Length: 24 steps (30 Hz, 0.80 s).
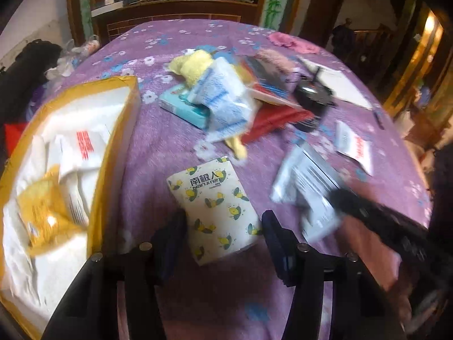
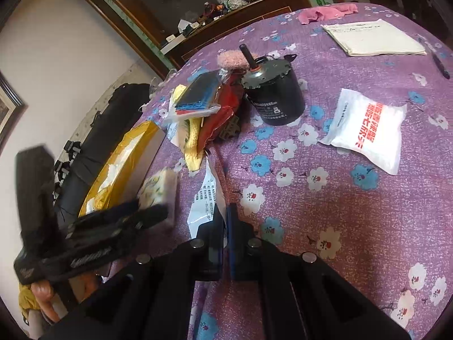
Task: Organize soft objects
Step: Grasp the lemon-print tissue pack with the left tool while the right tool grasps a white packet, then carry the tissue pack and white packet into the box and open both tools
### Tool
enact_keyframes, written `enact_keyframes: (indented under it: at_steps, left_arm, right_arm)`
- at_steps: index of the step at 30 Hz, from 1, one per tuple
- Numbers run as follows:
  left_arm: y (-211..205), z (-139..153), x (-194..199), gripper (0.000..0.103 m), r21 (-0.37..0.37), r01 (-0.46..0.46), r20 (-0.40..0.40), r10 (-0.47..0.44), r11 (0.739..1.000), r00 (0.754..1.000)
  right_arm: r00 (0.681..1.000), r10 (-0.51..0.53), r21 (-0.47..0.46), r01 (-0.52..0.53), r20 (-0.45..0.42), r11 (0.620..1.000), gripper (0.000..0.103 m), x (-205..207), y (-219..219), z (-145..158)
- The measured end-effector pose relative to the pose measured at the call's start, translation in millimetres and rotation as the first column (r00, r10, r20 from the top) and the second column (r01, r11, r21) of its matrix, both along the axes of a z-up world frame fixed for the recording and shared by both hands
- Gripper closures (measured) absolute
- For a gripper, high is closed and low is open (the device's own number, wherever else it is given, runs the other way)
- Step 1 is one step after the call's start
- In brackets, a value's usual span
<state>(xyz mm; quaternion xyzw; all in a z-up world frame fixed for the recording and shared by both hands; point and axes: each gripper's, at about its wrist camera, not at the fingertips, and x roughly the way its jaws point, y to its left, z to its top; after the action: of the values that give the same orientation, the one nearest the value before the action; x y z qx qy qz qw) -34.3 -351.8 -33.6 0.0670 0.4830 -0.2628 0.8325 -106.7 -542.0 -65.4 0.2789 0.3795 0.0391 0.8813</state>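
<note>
A lemon-print tissue pack lies on the purple floral cloth, between the fingers of my open left gripper; it also shows in the right wrist view. My right gripper is shut on a white printed plastic packet, seen held above the cloth in the left wrist view. A yellow-edged box at the left holds white and yellow soft packs. A white pack with red print lies at the right.
A pile of a yellow towel, wipes packs, red cloth and a pink fluffy item lies mid-table beside a black motor. A white notebook, a pen and a pink cloth lie farther back. A wooden headboard shelf stands behind.
</note>
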Motion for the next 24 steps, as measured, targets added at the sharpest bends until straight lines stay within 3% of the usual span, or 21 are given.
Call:
enact_keyframes:
  at_steps: [5,8,12,15,21,24]
  left_arm:
    - [-7.1,-3.2,-10.5,0.044,-0.057,0.047,-0.051,-0.050,0.997,0.997]
    - [-7.6,-4.6,-3.0,0.040,-0.075,0.003,-0.076,-0.009,0.997,0.997]
    - [-15.3,-11.7,-1.8,0.041,-0.021,0.000,-0.046,-0.001,1.000,0.999]
    - [-11.7,-11.0,-6.4,0.047,-0.038,0.003,-0.004,-0.003,0.999,1.000]
    - [17.1,13.6,-18.1,0.051,-0.211,-0.006,-0.018,0.002,0.977,1.000]
    - [28.9,35.4,-24.1,0.051,-0.242,-0.011,0.009,0.014,0.970,1.000]
  right_arm:
    - [0.999,0.001,0.027,-0.002,0.032,1.000,0.101,-3.0,-5.7,2.1]
    - [0.999,-0.013,0.051,0.012,0.035,0.999,0.101,-2.5,-11.8,2.6]
    - [0.996,-0.036,0.091,0.028,0.084,0.996,0.101,-8.6,-15.0,5.1]
    - [0.998,-0.027,0.050,0.024,0.051,0.998,0.101,-2.9,-9.0,4.8]
    - [0.993,-0.026,-0.040,0.031,0.119,0.999,0.101,-15.7,6.1,18.1]
    - [0.985,-0.016,0.010,0.014,0.174,1.000,0.101,-24.5,9.1,29.8]
